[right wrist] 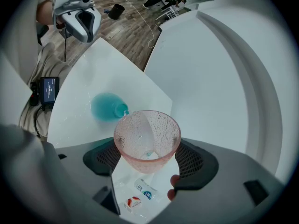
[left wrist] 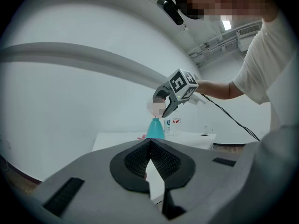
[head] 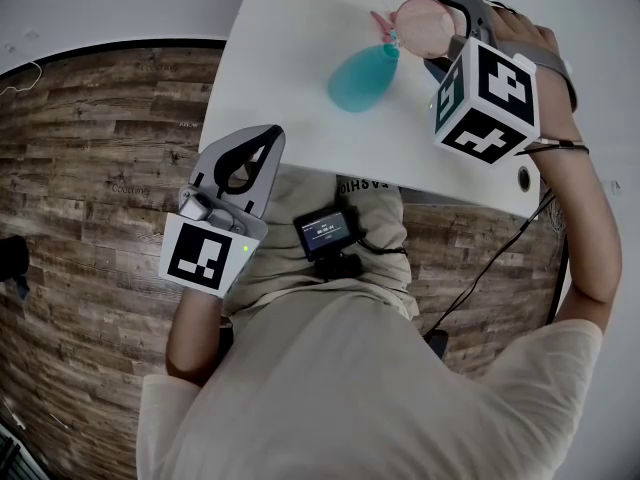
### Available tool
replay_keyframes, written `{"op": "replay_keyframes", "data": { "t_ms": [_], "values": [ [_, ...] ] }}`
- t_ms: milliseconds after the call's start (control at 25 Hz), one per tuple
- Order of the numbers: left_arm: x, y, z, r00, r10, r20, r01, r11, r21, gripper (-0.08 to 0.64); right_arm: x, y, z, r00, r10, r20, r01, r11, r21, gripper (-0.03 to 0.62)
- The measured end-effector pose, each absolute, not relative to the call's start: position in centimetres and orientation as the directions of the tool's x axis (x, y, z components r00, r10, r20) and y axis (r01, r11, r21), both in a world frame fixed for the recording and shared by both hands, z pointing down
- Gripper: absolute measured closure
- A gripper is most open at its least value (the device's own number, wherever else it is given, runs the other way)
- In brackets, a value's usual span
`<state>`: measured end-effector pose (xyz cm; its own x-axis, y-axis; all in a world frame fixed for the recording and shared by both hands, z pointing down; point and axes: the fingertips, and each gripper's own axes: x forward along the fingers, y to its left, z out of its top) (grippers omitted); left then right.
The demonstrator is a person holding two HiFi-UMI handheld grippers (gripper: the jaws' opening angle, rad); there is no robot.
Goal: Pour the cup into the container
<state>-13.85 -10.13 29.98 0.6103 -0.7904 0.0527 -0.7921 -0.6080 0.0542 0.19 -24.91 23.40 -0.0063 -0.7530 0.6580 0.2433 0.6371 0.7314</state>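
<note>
A teal flask-shaped container [head: 362, 78] stands on the white table [head: 300, 88]. My right gripper [head: 440, 36] is shut on a pink see-through cup [head: 420, 24] and holds it tipped, rim down at the container's narrow neck. In the right gripper view the cup [right wrist: 147, 141] sits between the pads, droplets cling to its inside, and its rim touches the neck of the container [right wrist: 106, 107]. My left gripper [head: 243, 171] hovers at the table's near edge, shut and empty. From the left gripper view, the container [left wrist: 155, 129] stands far ahead under the cup [left wrist: 158, 108].
Two small bottles [right wrist: 141, 194] stand on the table beneath the right gripper, close beside the container. A small screen device [head: 326, 232] hangs on the person's chest. Cables [head: 500, 258] trail from the right arm. Wood floor [head: 90, 168] lies left of the table.
</note>
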Motion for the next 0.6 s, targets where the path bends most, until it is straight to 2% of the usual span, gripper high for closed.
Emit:
{"op": "replay_keyframes", "data": {
  "t_ms": [600],
  "values": [
    [-13.93, -10.02, 30.03, 0.608, -0.792, 0.050, -0.794, -0.606, 0.058, 0.549, 0.30, -24.95, 23.33, 0.001, -0.767, 0.641, 0.270, 0.618, 0.738, 0.222]
  ]
}}
